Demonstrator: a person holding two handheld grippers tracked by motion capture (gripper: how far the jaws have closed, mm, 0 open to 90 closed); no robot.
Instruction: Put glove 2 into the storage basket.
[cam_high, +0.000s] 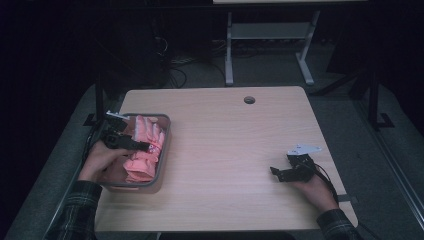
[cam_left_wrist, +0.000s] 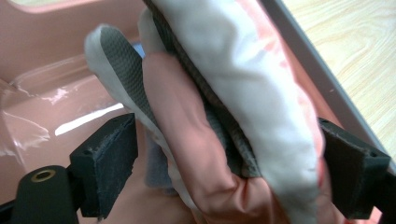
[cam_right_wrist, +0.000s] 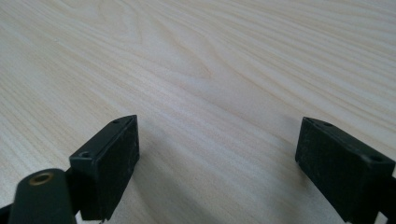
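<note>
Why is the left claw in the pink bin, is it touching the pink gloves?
Cannot tell. Left gripper view: the gloves lie between the left gripper's open fingers, contact unclear.

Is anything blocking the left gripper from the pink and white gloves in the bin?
Nothing visible: the left gripper has its jaws open on either side of the gloves, inside the bin.

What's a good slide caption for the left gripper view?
Open left tool straddling pink-and-white gloves inside the pink bin.
</note>
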